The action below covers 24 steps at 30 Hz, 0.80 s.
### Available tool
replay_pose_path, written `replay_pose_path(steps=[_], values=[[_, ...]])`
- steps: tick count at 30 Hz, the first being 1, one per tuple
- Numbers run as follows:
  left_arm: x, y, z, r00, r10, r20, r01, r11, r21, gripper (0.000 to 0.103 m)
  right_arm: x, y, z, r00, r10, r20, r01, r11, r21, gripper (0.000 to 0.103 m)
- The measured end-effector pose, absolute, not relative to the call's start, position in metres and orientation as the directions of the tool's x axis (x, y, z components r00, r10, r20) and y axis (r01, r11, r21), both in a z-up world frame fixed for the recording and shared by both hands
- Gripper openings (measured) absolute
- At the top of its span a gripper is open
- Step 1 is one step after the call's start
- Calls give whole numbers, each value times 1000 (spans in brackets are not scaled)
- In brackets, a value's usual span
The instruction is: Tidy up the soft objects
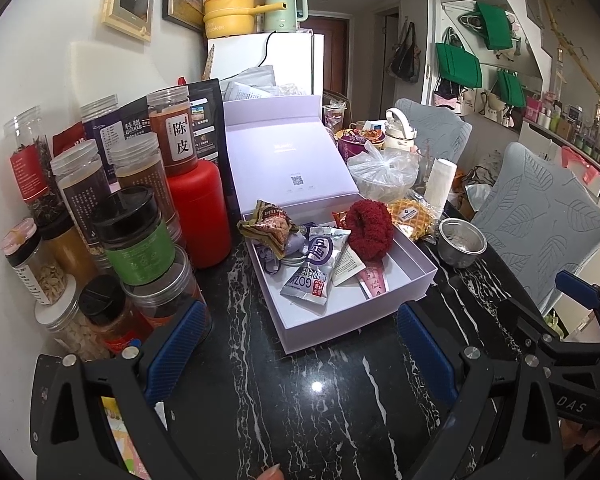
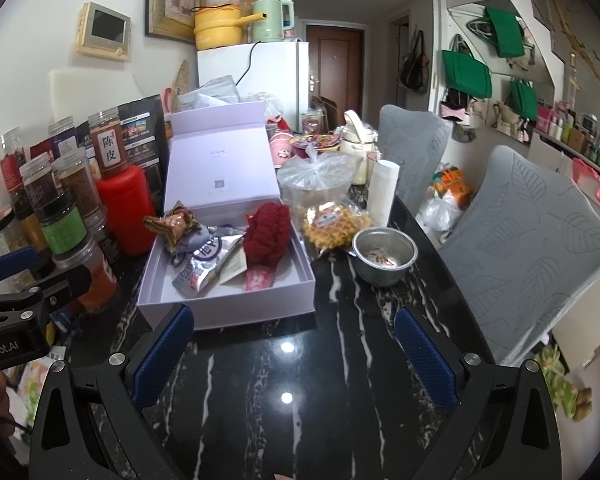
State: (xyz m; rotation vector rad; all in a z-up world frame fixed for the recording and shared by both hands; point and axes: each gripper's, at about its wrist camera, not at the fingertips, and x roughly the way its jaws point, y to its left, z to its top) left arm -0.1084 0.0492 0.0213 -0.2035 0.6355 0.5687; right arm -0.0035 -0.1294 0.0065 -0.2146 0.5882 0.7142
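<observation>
Left wrist view: left gripper (image 1: pixel 300 348) with fingers (image 1: pixel 176 344) spread wide, nothing between them, hanging over bare black marble table (image 1: pixel 300 400). Straight ahead of the fingertips, just past them, the near wall of a pale lilac box (image 1: pixel 324 330), lid standing open behind. Inside, toward the far side: a crumpled snack bag (image 1: pixel 270 226) draped over the left rim, a silver packet (image 1: pixel 314 276) in the middle, a pink sachet (image 1: pixel 374 280) beside it, and a dark red scrunchie (image 1: pixel 368 232) leaning on the right wall.

Right wrist view: right gripper (image 2: pixel 294 348) likewise wide apart and empty, box corner just ahead of the left finger (image 2: pixel 164 354), a steel bowl (image 2: pixel 384 256) ahead of the right finger and a wrapped waffle (image 2: pixel 334 222) beyond it, touching the box's right side.

Step in hand, by the look of it: a pause between placements, most soft things already in the box. Likely candidates remaining outside: the waffle pack, perhaps the plastic bag (image 2: pixel 316 178) behind it. Next move probably calls for a reach past the bowl with the right gripper, a light pinch on the wrapper's edge, then a lift over the box wall.

Room: open marble under and between both grippers. Tight on the left, with jars (image 1: pixel 136 240) and a red bottle (image 1: pixel 198 212) crowded beside the left finger. Table edge and a grey chair (image 2: pixel 528 236) close off the right finger's outer side.
</observation>
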Motion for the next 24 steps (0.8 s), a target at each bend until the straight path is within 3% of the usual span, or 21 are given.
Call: replay_pose_path(steps=[24], values=[[-104, 48, 13, 641, 431, -635, -552, 834, 10, 98, -4, -131, 2, 607, 545, -579, -666, 746, 3, 102]])
